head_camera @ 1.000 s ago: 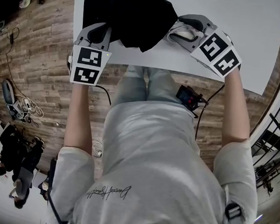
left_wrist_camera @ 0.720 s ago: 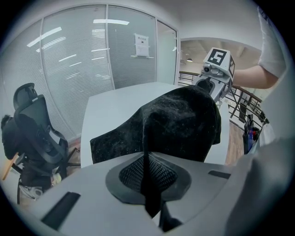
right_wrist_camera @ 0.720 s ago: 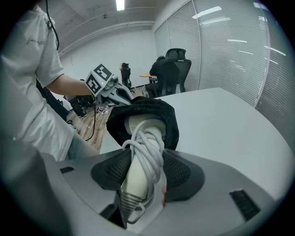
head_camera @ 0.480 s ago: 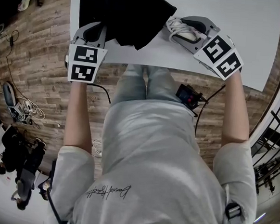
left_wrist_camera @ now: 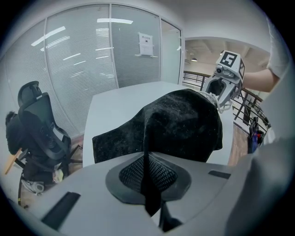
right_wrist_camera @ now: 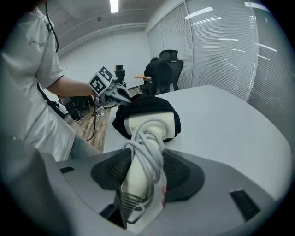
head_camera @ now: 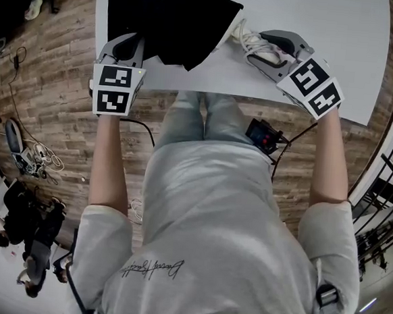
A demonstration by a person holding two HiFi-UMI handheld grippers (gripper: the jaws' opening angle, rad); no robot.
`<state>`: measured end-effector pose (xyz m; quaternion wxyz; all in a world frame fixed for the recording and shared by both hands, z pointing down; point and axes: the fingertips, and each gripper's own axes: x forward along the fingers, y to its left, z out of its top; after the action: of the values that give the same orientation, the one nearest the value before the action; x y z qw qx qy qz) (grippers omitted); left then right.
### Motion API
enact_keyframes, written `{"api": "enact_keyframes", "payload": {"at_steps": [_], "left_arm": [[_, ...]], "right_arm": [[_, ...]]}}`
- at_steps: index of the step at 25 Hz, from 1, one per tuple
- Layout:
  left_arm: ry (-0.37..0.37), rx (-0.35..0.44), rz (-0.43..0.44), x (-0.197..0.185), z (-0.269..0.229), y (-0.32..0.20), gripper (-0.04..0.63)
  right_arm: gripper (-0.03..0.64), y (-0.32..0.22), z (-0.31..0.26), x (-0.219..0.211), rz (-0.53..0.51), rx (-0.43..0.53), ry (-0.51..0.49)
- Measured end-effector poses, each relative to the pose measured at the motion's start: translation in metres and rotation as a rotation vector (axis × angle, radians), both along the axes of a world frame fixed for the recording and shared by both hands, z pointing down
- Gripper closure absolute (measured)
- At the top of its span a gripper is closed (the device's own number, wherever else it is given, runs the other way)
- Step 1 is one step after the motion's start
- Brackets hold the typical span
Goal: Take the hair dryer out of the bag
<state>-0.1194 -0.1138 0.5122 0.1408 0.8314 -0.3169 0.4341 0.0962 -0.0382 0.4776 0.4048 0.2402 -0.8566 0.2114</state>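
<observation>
A black cloth bag (head_camera: 170, 19) lies on the white table (head_camera: 341, 36). My left gripper (head_camera: 128, 47) is shut on the bag's near edge; in the left gripper view a fold of black fabric (left_wrist_camera: 148, 179) is pinched between the pads. My right gripper (head_camera: 261, 46) is shut on the hair dryer (head_camera: 249, 40), just right of the bag's mouth. The right gripper view shows its cream handle (right_wrist_camera: 138, 170), wound with grey cord (right_wrist_camera: 150, 147), between the pads. The dryer's head (right_wrist_camera: 150, 123) sits partly inside the bag's mouth (right_wrist_camera: 147, 102).
A black office chair (left_wrist_camera: 41, 133) stands left of the table by a glass wall. The table's near edge runs just behind both grippers, with wooden floor (head_camera: 47, 73) below. A black device (head_camera: 264, 136) hangs at the person's waist. Bare tabletop (right_wrist_camera: 230, 124) lies to the right.
My right gripper has moved right, away from the bag, with the hair dryer; more of its cord shows outside the bag. The left gripper keeps its hold on the bag.
</observation>
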Motion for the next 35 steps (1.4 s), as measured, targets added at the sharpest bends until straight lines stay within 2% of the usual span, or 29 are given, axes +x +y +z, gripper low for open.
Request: {"api": "enact_keyframes", "payload": {"at_steps": [12, 22, 27, 35], "left_arm": [[0.034, -0.026, -0.049, -0.004, 0.009, -0.004, 0.575], [0.012, -0.032, -0.045, -0.005, 0.014, -0.002, 0.575], [0.039, -0.02, -0.052, -0.003, 0.007, -0.001, 0.575], [0.067, -0.009, -0.035, 0.008, 0.004, 0.0, 0.534]], "right_arm": [[0.382, 0.011, 0.002, 0.03, 0.086, -0.002, 0.007], [0.382, 0.014, -0.009, 0.06, 0.183, 0.023, 0.005], [0.382, 0.01, -0.021, 0.065, 0.241, 0.049, -0.026], [0.382, 0.009, -0.036, 0.076, 0.297, 0.061, -0.048]]}}
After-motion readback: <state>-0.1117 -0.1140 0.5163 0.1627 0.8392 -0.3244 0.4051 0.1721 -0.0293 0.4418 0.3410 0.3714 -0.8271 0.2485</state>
